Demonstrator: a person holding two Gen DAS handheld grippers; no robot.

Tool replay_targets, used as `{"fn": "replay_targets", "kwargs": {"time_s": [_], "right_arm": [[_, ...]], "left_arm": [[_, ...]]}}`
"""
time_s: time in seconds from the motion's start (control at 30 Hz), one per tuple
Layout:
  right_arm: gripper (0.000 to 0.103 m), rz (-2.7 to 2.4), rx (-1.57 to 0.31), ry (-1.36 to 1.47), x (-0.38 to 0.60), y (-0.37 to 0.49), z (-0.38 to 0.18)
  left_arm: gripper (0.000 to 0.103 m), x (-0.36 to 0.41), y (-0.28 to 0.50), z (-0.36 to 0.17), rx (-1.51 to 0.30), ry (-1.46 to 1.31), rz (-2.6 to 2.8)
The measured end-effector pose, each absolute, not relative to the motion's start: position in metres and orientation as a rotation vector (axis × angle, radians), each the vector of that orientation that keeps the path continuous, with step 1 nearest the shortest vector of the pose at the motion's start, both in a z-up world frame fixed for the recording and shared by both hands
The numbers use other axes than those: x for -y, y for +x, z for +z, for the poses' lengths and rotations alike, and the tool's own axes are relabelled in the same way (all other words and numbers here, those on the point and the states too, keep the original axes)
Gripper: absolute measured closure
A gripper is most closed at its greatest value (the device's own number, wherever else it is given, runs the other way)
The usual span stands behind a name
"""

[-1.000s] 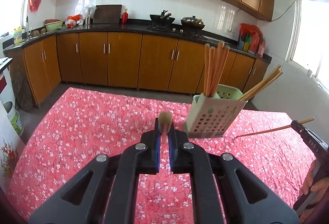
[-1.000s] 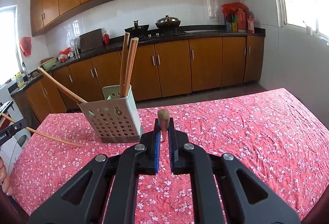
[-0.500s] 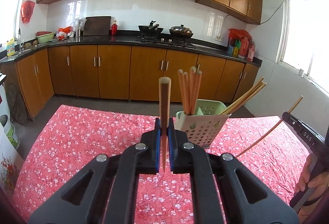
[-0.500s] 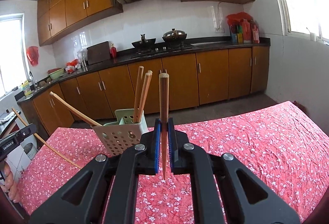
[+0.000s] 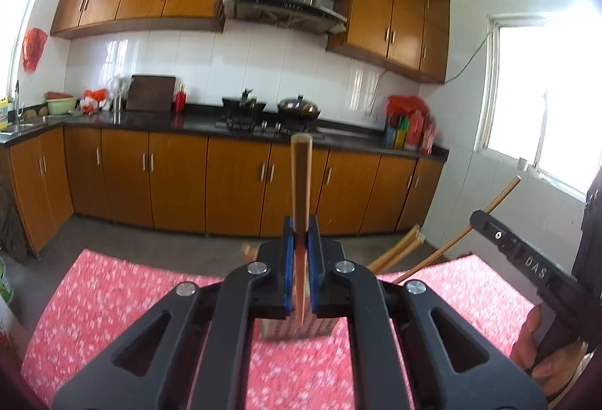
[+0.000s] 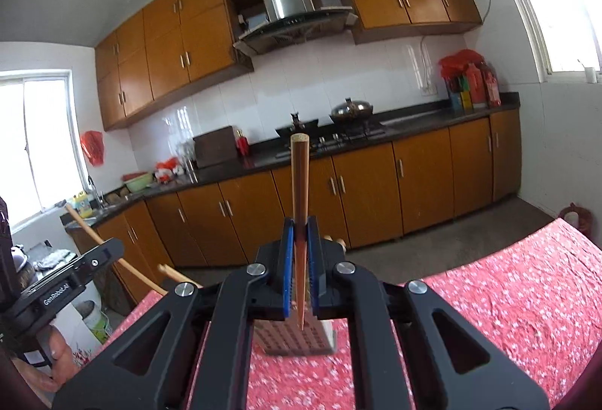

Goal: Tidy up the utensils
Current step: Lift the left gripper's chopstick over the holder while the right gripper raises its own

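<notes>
Left hand-held gripper (image 5: 301, 259): jaws nearly shut, clamped on one chopstick (image 5: 301, 180). Stick stands upright in the pads, blunt end up, thin tip poking out below toward the holder (image 5: 291, 329).

Right hand-held gripper (image 6: 300, 259): same picture, pinched tight on a second chopstick (image 6: 300, 184), upright, tip down.

Each gripper shows in the other's view: the right one at the edge of the left view (image 5: 526, 259), stick angled up past it; the left one at the edge of the right view (image 6: 71, 282), likewise.

The holder (image 6: 297, 338), a perforated plastic box, sits on the worktop (image 6: 508, 297) with its red floral cloth, directly below and mostly hidden behind both sets of fingers. Other chopsticks (image 5: 395, 248) already lean out of it; count unclear.

Step, as I read it: carry phase, both sticks lifted above the holder, not yet inserted.

Next move needs:
- line each tip up over an open compartment; which compartment is free I can't tell, the rim is hidden
- keep sticks near vertical, lower until tip is inside the wall
- open jaws only once the tip is inside
- stagger the two hands, they're near each other

Risk: tip catching the rim or the leaning sticks and tipping the light holder.
</notes>
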State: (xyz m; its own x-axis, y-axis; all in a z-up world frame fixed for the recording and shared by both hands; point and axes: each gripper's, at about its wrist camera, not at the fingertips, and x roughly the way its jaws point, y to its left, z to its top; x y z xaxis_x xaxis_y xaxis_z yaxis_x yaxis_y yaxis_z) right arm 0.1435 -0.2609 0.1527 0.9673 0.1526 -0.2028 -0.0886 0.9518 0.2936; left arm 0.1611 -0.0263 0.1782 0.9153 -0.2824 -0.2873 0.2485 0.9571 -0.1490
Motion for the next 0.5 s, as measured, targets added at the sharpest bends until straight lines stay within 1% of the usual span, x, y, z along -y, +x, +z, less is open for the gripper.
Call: {"fn": "replay_targets", "kwargs": {"time_s": [0.13, 0.23, 0.5], "right_arm": [[0.095, 0.136, -0.184, 0.280, 0.255, 0.155, 0.165], [0.095, 0.124, -0.159, 0.249, 0.248, 0.164, 0.169], [0.095, 0.097, -0.229, 0.241, 0.246, 0.196, 0.142]], "left_arm": [[0.095, 0.036, 0.170, 0.199, -0.239, -0.105, -0.254], [0.095, 0.041, 0.182, 0.204, -0.218, -0.102, -0.238], [0.095, 0.032, 0.219, 0.189, -0.187, -0.169, -0.187]]}}
